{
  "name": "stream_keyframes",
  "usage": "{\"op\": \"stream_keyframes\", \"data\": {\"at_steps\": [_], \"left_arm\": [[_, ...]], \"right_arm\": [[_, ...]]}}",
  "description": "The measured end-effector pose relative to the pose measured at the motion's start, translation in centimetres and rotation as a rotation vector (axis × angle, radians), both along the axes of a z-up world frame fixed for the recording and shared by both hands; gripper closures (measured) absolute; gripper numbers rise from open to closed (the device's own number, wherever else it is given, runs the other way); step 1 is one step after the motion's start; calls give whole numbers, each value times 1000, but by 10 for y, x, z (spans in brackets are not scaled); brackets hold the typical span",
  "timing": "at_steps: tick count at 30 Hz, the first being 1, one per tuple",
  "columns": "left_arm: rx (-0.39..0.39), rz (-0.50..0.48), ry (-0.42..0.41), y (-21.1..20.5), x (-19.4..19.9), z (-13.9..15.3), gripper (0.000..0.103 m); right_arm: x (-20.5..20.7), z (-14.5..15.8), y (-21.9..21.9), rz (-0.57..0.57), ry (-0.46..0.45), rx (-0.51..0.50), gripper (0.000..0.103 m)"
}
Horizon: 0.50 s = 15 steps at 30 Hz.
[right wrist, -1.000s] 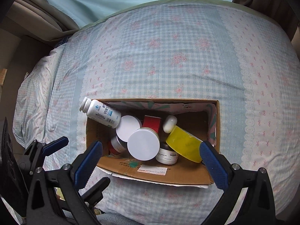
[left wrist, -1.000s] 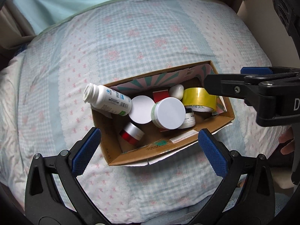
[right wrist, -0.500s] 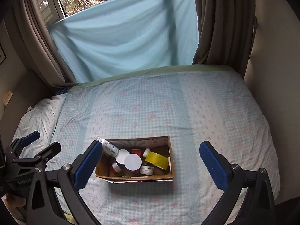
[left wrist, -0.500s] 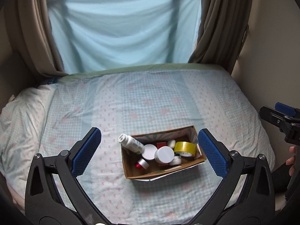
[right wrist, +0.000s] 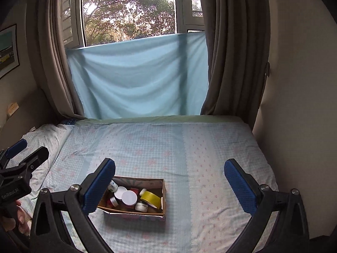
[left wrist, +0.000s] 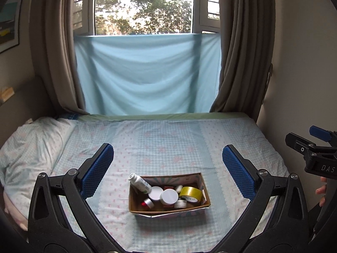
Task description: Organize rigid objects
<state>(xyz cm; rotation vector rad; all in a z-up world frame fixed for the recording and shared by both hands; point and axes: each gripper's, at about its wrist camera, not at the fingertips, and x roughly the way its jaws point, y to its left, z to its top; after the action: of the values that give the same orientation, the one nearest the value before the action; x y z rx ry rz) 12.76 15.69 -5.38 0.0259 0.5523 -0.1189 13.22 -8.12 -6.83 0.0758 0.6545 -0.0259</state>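
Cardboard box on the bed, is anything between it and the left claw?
Nothing visible. The left claw is open and empty, with only bare bedspread before the cardboard box. The right claw is off to the side.

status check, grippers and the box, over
Left gripper open, empty. Right gripper open, empty. Cardboard box on the bed, filled with jars, bottle, yellow tape. Nothing in the way.
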Motion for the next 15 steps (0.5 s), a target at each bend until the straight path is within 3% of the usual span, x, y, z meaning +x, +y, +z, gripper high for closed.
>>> {"op": "stream_keyframes", "data": {"at_steps": [15], "left_arm": [[-7,55,-49,-16,-26,2,0]], "right_arm": [[-16,4,-13,8,-59,-20,0]]}}
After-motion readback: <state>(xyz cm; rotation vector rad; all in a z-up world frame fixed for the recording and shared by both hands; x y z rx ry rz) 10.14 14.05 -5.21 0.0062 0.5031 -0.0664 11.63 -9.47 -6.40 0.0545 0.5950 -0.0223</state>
